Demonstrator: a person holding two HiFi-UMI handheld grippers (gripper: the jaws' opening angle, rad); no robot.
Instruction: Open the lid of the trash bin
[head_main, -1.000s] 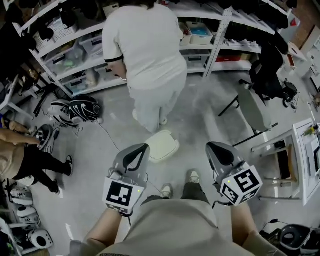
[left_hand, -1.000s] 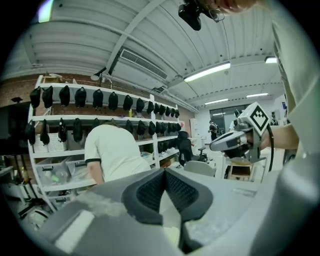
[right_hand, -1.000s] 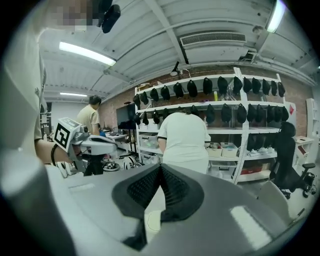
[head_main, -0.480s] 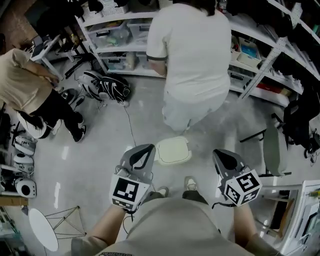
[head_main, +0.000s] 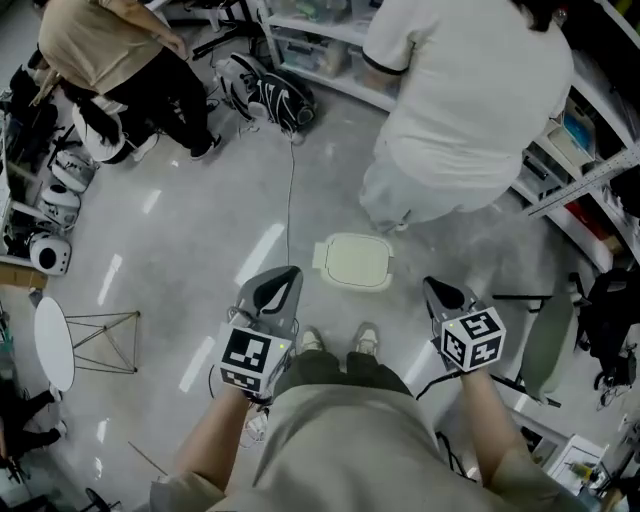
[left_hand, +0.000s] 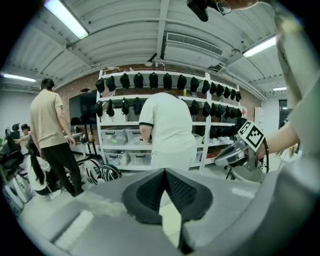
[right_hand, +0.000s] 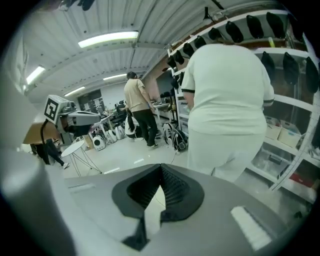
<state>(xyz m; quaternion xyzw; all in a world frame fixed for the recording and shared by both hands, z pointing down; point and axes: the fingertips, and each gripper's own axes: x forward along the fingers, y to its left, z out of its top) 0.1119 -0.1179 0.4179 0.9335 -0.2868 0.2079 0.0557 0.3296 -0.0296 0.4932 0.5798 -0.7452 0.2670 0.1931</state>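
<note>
The trash bin stands on the grey floor just ahead of my feet, its cream rounded-square lid down flat. My left gripper hovers above the floor to the lid's left, and my right gripper to its right; neither touches the bin. Both are shut with nothing held. In the left gripper view the jaws meet at the tip, and the right gripper shows off to the side. The right gripper view has its jaws closed and the left gripper at the left.
A person in white bends at the shelves right behind the bin. Another person in a tan top stands far left. A cable runs across the floor toward the bin. A round white side table sits left, a chair right.
The head view has swung left, so the bin and the person in white now sit further right and the person in tan came into view. Both grippers stay shut, held as before.
</note>
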